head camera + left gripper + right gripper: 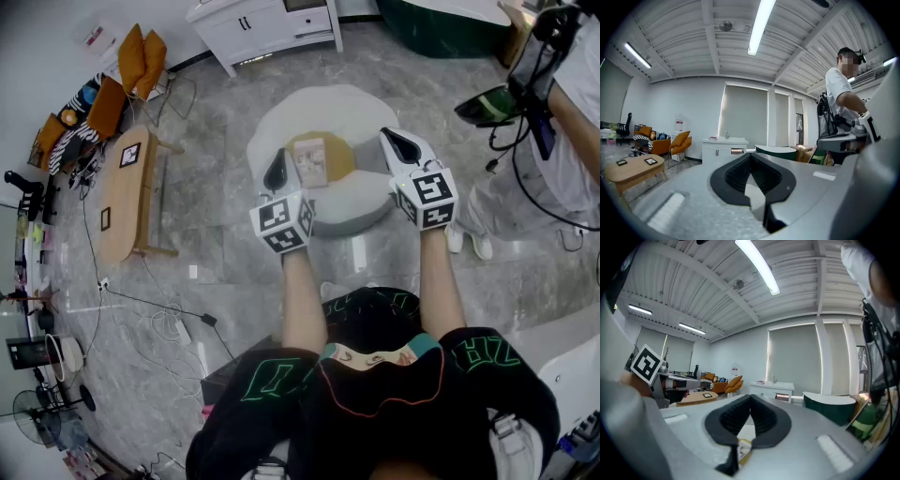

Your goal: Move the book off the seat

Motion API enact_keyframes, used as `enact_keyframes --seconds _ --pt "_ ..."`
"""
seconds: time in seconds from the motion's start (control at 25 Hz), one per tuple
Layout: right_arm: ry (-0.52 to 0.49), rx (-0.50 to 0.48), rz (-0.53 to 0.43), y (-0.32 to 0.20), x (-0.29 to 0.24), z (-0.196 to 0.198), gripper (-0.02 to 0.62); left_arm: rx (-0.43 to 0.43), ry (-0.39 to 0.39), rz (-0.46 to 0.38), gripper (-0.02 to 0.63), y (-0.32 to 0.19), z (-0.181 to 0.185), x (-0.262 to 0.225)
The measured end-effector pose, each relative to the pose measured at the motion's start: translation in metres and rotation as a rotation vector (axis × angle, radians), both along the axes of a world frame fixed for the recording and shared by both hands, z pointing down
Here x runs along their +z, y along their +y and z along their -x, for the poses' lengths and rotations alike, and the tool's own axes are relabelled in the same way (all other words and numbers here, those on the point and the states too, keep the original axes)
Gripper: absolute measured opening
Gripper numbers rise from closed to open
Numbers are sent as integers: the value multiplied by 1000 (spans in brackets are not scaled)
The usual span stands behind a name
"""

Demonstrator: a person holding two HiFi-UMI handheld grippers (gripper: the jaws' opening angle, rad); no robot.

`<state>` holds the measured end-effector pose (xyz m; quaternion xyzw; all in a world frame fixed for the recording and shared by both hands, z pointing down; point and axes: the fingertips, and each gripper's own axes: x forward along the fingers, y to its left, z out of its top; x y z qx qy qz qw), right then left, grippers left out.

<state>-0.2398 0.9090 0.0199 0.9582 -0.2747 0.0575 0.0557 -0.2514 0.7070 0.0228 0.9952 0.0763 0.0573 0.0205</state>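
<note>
A round pale seat (356, 112) stands on the floor in front of me. The book (311, 159), small with a pale cover, lies flat on a yellow patch in the seat's middle. My left gripper (276, 172) hovers just left of the book, its jaws shut and nothing held. My right gripper (403, 145) hangs over the seat's right side, also shut and empty. In the left gripper view the left gripper (750, 157) shows its tips meeting. In the right gripper view the right gripper (751, 399) is closed too, with a corner of the book (743, 449) showing below it.
A long wooden table (127, 192) stands to the left, with orange chairs (141, 56) behind it. At the back are a white cabinet (267, 28) and a dark green tub (441, 28). Another person (562, 141) stands at the right. Cables trail over the floor (187, 281).
</note>
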Motion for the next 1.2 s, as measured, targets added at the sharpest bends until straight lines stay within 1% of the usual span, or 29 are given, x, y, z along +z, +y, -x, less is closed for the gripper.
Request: enact_keyframes --seconds 0.16,0.36,0.52,0.6,0.68,0.84,1.0,1.2 --pt "15 -17 1 -2 -3 -1 3 1 -5 -3 11 1 -2 1" --pt "16 -40 3 -10 -4 -15 3 -3 -18 -8 11 -4 -14 4" --pt "-25 -2 -42 -4 0 -27 3 -16 -34 -9 11 -3 -17 6" --pt "-49 7 -41 -3 8 -31 3 -22 -48 -10 11 -4 -16 12" --pt "-74 8 -34 -7 24 -38 3 -31 -66 -12 11 -12 -21 28" --pt "-159 52 -37 -13 66 -59 3 -37 -137 6 11 -34 -34 69" --pt "-220 68 -31 -38 97 -98 3 -25 -203 36 11 -56 -68 108" --pt "-352 61 20 -89 151 -139 3 -9 -334 91 11 -94 -116 167"
